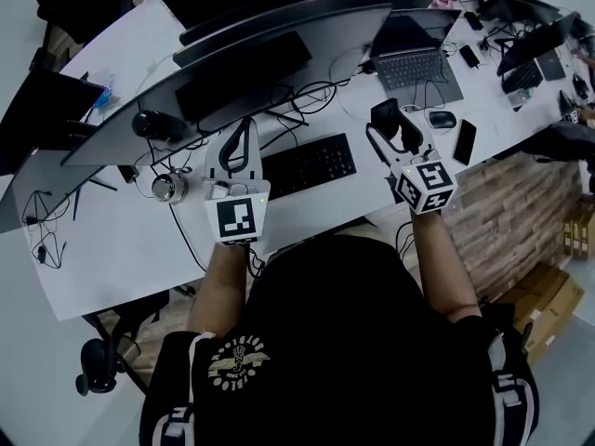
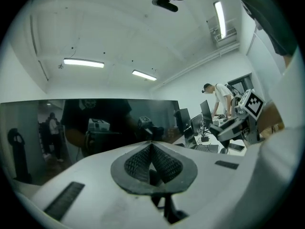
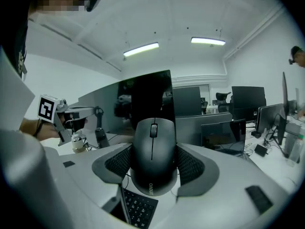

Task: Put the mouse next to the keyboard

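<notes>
My right gripper [image 1: 393, 126] is shut on a black mouse [image 1: 386, 115], holding it in the air just right of the black keyboard [image 1: 311, 165]. In the right gripper view the mouse [image 3: 152, 155] sits upright between the ribbed pads [image 3: 190, 165], wheel end up, with a corner of the keyboard [image 3: 138, 208] below it. My left gripper [image 1: 244, 130] hovers over the desk by the keyboard's left end. Its pads [image 2: 138, 162] are pressed together with nothing between them, so my left gripper [image 2: 151, 160] is shut.
Curved monitors [image 1: 279, 35] stand behind the keyboard with cables [image 1: 297, 96] under them. A laptop [image 1: 418, 59], a second mouse [image 1: 442, 119] and a phone [image 1: 464, 141] lie to the right. A silver round object [image 1: 169, 188] sits at the left. The desk's front edge [image 1: 307, 235] is close to the person.
</notes>
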Available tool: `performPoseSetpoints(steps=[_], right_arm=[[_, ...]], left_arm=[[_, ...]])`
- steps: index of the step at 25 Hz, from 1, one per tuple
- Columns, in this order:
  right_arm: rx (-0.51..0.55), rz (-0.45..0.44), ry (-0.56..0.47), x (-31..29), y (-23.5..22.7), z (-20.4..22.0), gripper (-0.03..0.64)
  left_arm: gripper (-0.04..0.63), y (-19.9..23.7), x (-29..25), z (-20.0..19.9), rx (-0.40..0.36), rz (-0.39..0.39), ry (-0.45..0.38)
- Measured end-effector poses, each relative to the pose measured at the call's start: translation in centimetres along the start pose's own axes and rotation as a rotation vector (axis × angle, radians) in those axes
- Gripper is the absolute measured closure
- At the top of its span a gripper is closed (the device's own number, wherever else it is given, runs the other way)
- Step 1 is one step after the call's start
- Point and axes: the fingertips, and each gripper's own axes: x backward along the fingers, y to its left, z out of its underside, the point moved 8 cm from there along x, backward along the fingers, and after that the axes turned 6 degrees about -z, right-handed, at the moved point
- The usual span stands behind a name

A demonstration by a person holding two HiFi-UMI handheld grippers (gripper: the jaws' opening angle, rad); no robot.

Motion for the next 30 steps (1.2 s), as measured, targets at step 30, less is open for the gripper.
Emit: performPoseSetpoints(steps=[30], right_arm=[[-0.183, 0.053, 0.401, -6.5, -3.9, 15.0, 0.33]], left_arm=[[0.594, -2.7, -2.5, 4.3, 0.055, 0.039, 0.043]])
